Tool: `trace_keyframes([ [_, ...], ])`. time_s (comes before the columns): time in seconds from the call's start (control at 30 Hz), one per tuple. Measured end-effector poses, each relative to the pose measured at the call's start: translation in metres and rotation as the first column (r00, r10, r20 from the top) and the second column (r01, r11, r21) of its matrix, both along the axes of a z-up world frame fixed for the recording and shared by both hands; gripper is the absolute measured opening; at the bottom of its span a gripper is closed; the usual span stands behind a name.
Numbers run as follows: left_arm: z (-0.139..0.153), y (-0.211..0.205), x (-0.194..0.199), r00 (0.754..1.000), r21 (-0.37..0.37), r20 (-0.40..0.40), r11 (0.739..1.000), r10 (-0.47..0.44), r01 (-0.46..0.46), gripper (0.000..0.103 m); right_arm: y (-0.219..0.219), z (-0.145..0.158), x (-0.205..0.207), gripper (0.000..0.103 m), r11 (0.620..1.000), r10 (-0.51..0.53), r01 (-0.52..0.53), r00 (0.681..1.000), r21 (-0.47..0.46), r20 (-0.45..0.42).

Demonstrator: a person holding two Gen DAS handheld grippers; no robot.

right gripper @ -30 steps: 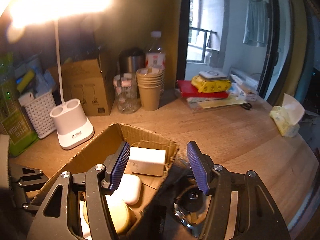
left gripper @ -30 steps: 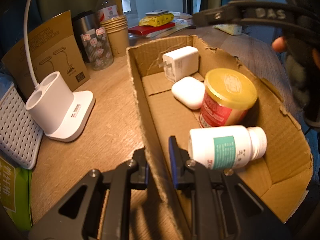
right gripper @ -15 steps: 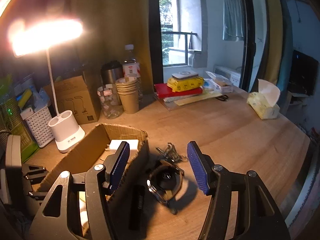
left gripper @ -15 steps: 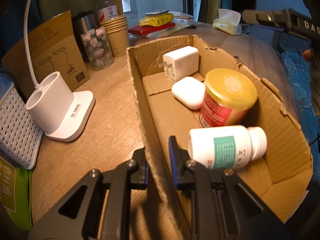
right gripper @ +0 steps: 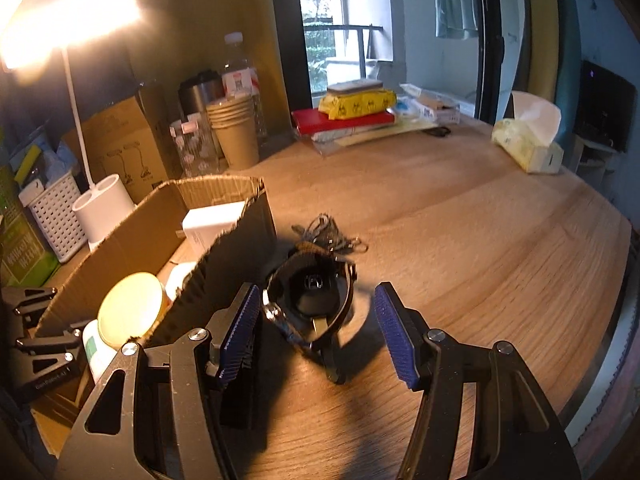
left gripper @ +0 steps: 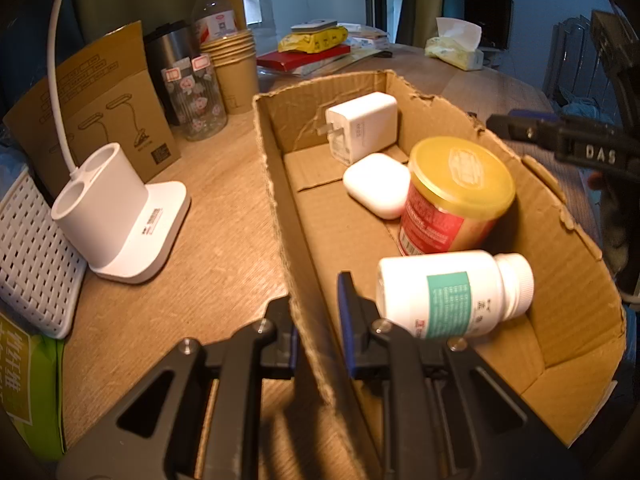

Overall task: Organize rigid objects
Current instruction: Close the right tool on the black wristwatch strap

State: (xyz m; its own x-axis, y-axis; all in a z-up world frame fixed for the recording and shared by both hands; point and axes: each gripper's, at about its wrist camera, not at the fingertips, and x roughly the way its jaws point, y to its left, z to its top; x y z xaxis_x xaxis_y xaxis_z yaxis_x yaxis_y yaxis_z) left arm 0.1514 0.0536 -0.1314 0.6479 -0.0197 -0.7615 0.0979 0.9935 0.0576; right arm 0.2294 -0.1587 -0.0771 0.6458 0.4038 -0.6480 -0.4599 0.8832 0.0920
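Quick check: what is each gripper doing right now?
Left gripper: shut on the cardboard box wall.
Right gripper: open, holding nothing, above the dark object.

- My white desk lamp base (left gripper: 120, 216) stands on the wooden table (right gripper: 460, 240), its lit head glaring at upper left in my right view.
- A white plastic basket (left gripper: 36, 256) sits just beside it.
- Behind it leans a brown lamp carton (left gripper: 100, 108).
- A floral glass jar (left gripper: 198, 104), a stack of paper cups (left gripper: 236, 68), a steel tumbler (left gripper: 170, 56) and a water bottle (left gripper: 212, 16) cluster together.
- Farther off I see a yellow wipes pack (right gripper: 356, 102) on a red book (right gripper: 344, 122).
- A tissue box (right gripper: 528, 144) stands well apart.
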Motion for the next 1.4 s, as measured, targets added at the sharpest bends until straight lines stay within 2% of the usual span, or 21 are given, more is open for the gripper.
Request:
trace_keyframes([
  [0.23,0.0,0.0,0.0,1.0,0.0,0.0,1.0,0.0,0.0,0.017,0.007,-0.016,0.005,0.063,1.0,0.008,-0.009,0.999,-0.016,-0.038],
  [0.37,0.0,0.0,0.0,1.0,0.0,0.0,1.0,0.0,0.0,0.017,0.013,-0.018,0.01,0.064,0.999,0.012,-0.014,0.999,-0.033,-0.042],
  [0.43,0.0,0.0,0.0,1.0,0.0,0.0,1.0,0.0,0.0,0.017,0.015,-0.02,0.014,0.068,0.999,0.01,-0.012,0.999,-0.047,-0.051],
  [0.67,0.0,-0.001,0.0,1.0,0.0,0.0,1.0,0.0,0.0,0.017,0.022,-0.027,0.022,0.068,0.996,0.012,-0.019,0.996,-0.083,-0.085],
  [1.0,-0.001,-0.001,0.0,1.0,0.0,0.0,1.0,0.0,0.0,0.017,0.024,-0.026,0.017,0.055,0.995,0.023,-0.029,0.998,-0.098,-0.061],
  [1.4,0.0,0.0,0.0,1.0,0.0,0.0,1.0,0.0,0.0,0.017,0.013,-0.016,0.007,0.053,0.999,0.009,-0.01,0.999,-0.038,-0.031],
])
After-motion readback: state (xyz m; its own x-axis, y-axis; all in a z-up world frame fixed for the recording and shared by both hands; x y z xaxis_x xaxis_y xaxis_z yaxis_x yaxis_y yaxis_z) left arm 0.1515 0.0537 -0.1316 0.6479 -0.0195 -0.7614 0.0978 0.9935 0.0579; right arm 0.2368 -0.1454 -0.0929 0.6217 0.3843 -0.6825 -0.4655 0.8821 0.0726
